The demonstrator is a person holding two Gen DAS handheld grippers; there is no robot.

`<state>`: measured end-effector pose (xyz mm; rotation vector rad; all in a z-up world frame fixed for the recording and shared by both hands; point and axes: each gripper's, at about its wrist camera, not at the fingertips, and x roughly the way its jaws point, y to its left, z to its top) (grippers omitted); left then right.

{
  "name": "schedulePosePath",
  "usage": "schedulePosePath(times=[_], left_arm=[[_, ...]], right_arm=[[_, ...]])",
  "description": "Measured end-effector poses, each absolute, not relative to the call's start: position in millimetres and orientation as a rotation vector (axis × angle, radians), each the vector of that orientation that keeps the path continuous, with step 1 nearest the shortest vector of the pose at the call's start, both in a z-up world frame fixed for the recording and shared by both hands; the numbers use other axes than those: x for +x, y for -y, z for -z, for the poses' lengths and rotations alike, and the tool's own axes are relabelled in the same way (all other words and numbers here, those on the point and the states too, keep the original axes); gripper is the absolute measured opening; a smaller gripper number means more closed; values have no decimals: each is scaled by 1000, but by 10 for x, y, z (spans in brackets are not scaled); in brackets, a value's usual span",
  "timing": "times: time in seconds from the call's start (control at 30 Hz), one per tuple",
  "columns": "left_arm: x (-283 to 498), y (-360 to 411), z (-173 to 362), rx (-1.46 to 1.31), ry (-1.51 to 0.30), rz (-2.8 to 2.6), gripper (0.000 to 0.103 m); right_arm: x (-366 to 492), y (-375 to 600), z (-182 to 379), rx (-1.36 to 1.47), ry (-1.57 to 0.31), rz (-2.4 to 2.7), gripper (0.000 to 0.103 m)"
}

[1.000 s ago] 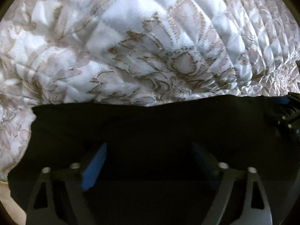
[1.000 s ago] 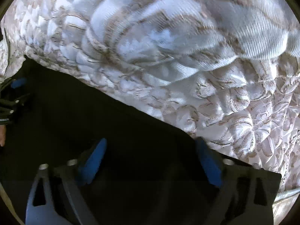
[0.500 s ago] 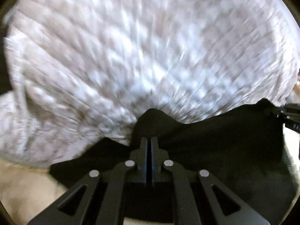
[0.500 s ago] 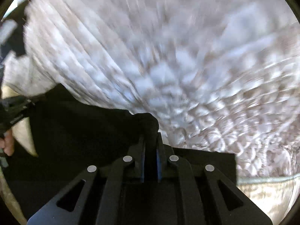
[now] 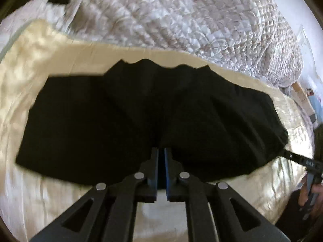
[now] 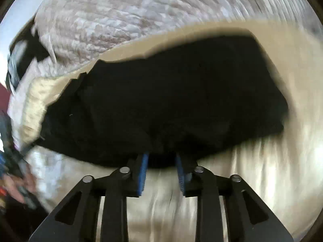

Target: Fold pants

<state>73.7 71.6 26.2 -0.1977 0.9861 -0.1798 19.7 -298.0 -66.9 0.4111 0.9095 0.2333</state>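
The black pants [image 5: 141,113] lie folded in a wide dark slab on the cream sheet [image 5: 50,201]; they also show in the right wrist view [image 6: 171,100]. My left gripper [image 5: 161,151] is shut on the near edge of the pants, blue pads pressed together on the cloth. My right gripper [image 6: 161,157] is at the near edge too, its jaws partly parted with the hem between the blue pads [image 6: 143,167]. The right gripper also shows at the right edge of the left wrist view [image 5: 298,159].
A white quilted bedspread with a beige pattern [image 5: 191,20] is bunched up behind the pants, also in the right wrist view [image 6: 121,20]. The cream sheet [image 6: 262,181] spreads around and in front of the pants. A hand [image 6: 14,183] shows at the left edge.
Both grippers shut on the pants' edge, then pulled it back toward me over the cloth, folding the pants. The right gripper's jaws have since parted somewhat.
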Motion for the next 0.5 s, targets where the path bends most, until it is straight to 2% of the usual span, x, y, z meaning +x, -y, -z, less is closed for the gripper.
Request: schedulePosePath(times=[0.03,0.07,0.13,0.17,0.2,0.33,0.47,0.5], left_arm=[[707,-756,-322,-209,-979,164,10],[712,-806,-399,-220,-958,148,15],[746,-846,-576,-224,-895,115,37],[736,-835,-649,-217,-868,105,56],[783,-795,-701,-202,-849,95,67],[1070,-439,-662,-97,-850,119,69],[1443,77,-390,109,-863,129,68],[1506,157,-287,161,-878,119,63]], right_arm=[[145,3002,639,425,-895,-222,56],[89,3058,592,452,-862,-199,62],[97,3102,495,509,-813,-188,63],[117,3148,461,535,-790,-178,63],[105,3171,466,542,-773,-162,63],[215,3312,477,577,-715,-85,63],[284,3521,587,648,-719,-14,63],[297,3576,612,666,-719,-9,63]])
